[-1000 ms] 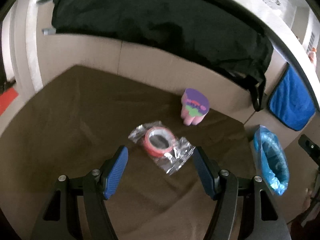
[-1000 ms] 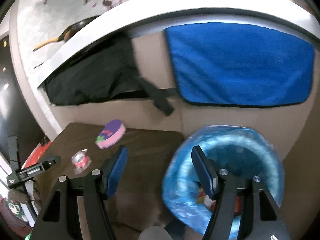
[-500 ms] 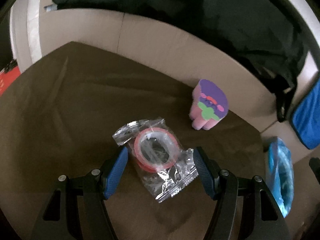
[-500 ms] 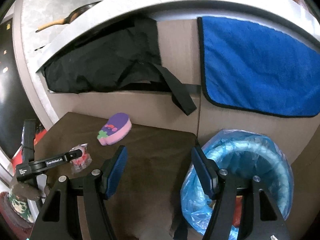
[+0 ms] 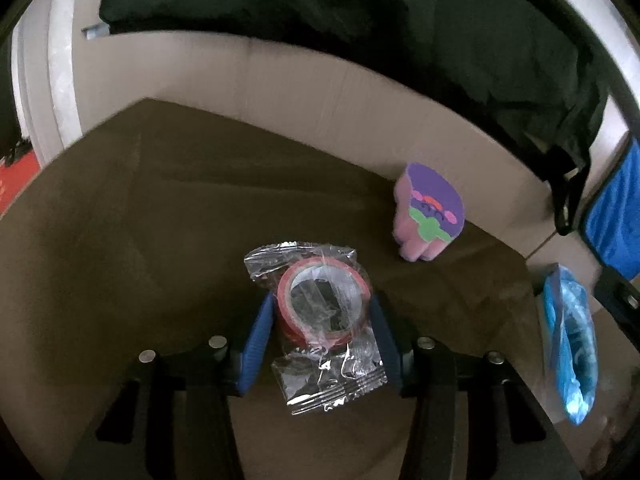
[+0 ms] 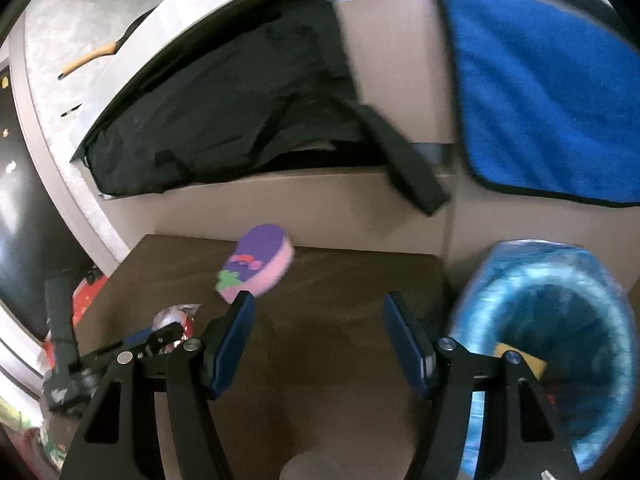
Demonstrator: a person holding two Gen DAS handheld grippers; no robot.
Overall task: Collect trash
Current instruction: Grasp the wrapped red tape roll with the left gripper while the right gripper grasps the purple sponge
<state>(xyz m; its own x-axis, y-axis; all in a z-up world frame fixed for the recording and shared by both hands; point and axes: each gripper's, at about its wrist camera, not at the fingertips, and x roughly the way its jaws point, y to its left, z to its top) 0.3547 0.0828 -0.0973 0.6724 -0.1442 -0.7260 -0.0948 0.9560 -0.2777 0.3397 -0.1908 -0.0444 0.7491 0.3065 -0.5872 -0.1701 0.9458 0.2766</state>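
Observation:
A red tape roll in a clear crinkled wrapper (image 5: 324, 308) lies on the brown table (image 5: 120, 240). My left gripper (image 5: 322, 304) is closing around it, and its blue pads (image 5: 260, 332) touch both sides of the roll. The right wrist view shows this roll (image 6: 172, 316) small at the left, with the left gripper (image 6: 160, 336) on it. A purple and pink sponge (image 5: 430, 216) (image 6: 256, 264) sits near the table's back edge. My right gripper (image 6: 319, 300) hangs open over the table, empty, just right of the sponge.
A bin lined with a blue bag (image 6: 500, 280) (image 5: 570, 340) stands off the table's right side, with a yellow item (image 6: 520, 360) inside. A black bag (image 6: 240, 120) and a blue towel (image 6: 540, 80) hang over the beige wall behind the table.
My left gripper came forward over the wrapped tape roll and its jaws narrowed onto it. The right gripper swung left, away from the bin toward the sponge.

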